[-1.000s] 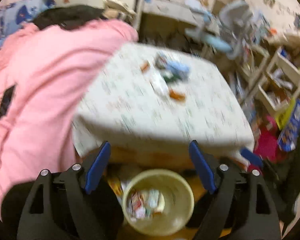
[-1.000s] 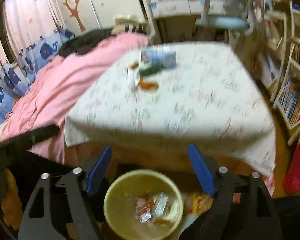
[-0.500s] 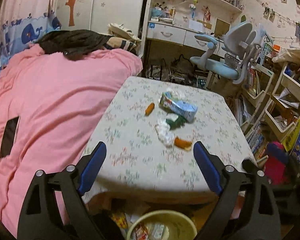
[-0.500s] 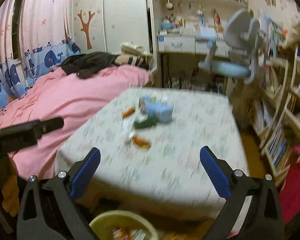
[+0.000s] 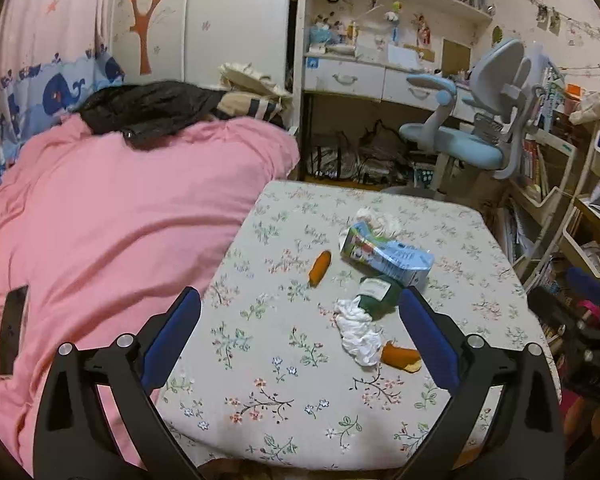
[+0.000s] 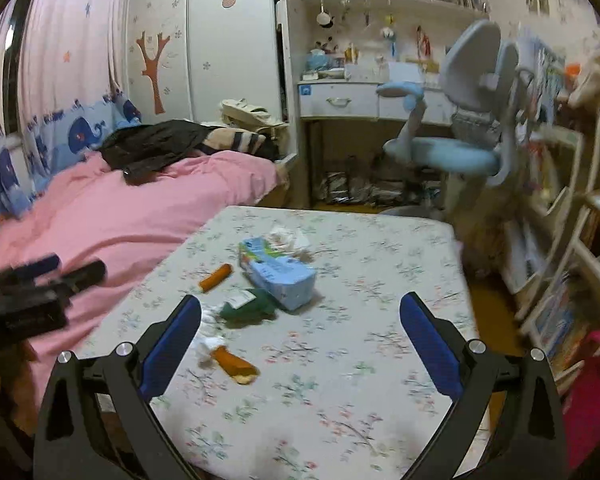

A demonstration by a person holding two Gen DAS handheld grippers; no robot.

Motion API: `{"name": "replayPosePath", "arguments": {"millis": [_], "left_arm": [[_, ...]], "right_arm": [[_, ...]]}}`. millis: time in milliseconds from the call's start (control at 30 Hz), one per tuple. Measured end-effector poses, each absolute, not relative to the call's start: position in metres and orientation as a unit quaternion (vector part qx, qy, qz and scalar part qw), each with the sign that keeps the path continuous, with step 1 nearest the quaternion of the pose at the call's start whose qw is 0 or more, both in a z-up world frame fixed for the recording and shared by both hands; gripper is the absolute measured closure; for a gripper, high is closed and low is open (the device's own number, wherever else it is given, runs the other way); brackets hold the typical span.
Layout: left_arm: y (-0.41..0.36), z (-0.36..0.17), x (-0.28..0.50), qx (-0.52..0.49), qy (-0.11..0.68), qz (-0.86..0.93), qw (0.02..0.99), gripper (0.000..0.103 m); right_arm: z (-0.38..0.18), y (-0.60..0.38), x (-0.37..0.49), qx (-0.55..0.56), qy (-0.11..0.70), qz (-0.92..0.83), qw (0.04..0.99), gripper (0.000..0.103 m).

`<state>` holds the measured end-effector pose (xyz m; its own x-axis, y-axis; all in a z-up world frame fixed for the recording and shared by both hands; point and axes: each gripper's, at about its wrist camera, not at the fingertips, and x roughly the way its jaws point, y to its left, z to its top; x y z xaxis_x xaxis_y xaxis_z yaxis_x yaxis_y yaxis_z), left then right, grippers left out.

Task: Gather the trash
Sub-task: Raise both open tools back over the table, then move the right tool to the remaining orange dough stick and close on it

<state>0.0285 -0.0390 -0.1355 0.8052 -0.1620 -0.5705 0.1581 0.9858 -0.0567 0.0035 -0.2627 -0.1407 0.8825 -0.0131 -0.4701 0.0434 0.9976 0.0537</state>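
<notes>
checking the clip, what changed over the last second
Both grippers, left and right, lifted from over the yellow bin, now out of view, and tilted up toward the table. Nothing was grabbed or released; jaws open and empty throughout. The carton, tissue, green wrapper and two orange pieces lie where they were.

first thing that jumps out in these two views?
The litter clustered mid-table on the floral tablecloth: a crushed blue drink carton, a crumpled white tissue, a green wrapper and two orange snack pieces. Left of it, the big pink quilt. Both grippers are open, empty.
</notes>
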Motion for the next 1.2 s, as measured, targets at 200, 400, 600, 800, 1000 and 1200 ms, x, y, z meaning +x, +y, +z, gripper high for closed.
{"name": "replayPosePath", "arguments": {"millis": [200,400,600,800,1000,1200], "left_arm": [[-0.057,-0.122,0.05,0.023,0.265,-0.098,0.959,0.007],[-0.049,-0.13,0.07,-0.003,0.289,-0.082,0.954,0.007],[-0.049,-0.132,0.074,0.001,0.293,-0.082,0.953,0.007],[-0.049,-0.135,0.073,0.0,0.3,-0.083,0.95,0.007],[-0.048,-0.137,0.073,-0.001,0.304,-0.08,0.949,0.007],[-0.049,-0.139,0.074,-0.001,0.307,-0.079,0.948,0.007]], "right_arm": [[-0.139,-0.267,0.036,0.022,0.241,-0.016,0.97,0.007],[-0.144,-0.282,0.04,0.061,0.255,-0.017,0.965,0.007],[-0.153,-0.287,0.048,0.091,0.287,-0.007,0.953,0.007],[-0.152,-0.278,0.044,0.073,0.288,-0.001,0.955,0.007],[-0.156,-0.273,0.046,0.057,0.296,0.004,0.954,0.007],[-0.157,-0.269,0.048,0.049,0.3,0.01,0.953,0.007]]}}
